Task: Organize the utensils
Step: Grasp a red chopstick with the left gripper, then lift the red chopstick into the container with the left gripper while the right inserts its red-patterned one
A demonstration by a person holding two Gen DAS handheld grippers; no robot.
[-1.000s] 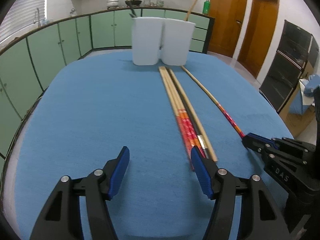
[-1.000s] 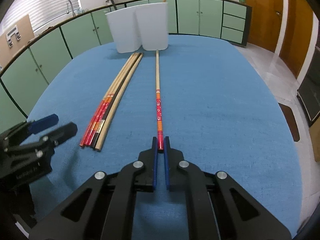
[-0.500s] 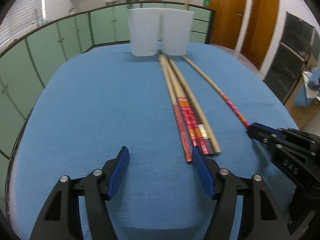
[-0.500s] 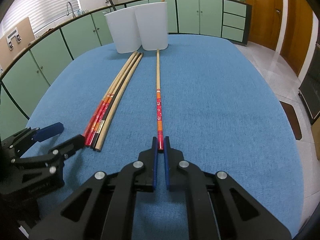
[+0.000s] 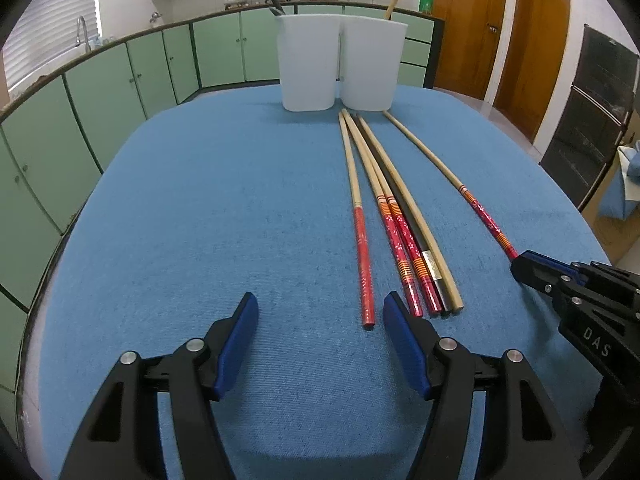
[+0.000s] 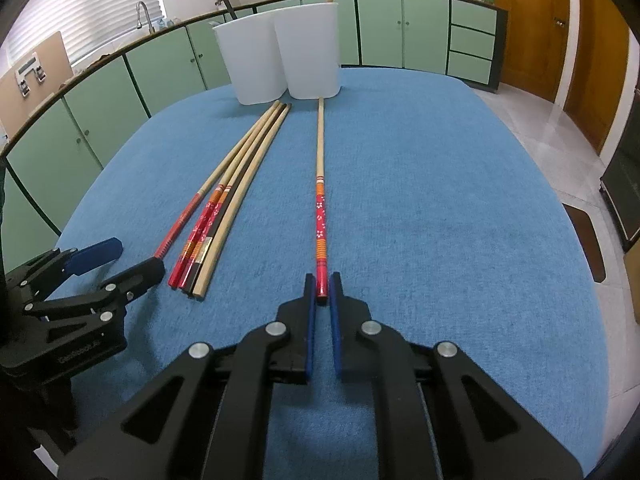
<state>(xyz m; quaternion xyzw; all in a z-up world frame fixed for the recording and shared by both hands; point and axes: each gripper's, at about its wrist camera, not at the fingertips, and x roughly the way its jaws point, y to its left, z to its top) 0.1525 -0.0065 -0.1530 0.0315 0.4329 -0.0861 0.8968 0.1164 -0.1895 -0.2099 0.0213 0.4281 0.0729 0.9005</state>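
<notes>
the blue cloth desk has lots of bare room on its left side, and the right side is bare too. five long thin sticks lie together in the middle. two tall white plastic tubs block the far end. one lone red-tipped stick lies apart, with a bare lane between.

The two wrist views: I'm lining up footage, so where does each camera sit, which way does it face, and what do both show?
Left wrist view: sits on the left gripper, looking down the blue tablecloth toward two white containers; its open fingers show, with a bundle of chopsticks ahead.
Right wrist view: sits on the right gripper, facing the same containers; its fingers flank the red end of a lone chopstick, having just eased apart slightly.
Shared: containers, bundle, lone chopstick, tablecloth, green cabinets; each shows the other gripper.
</notes>
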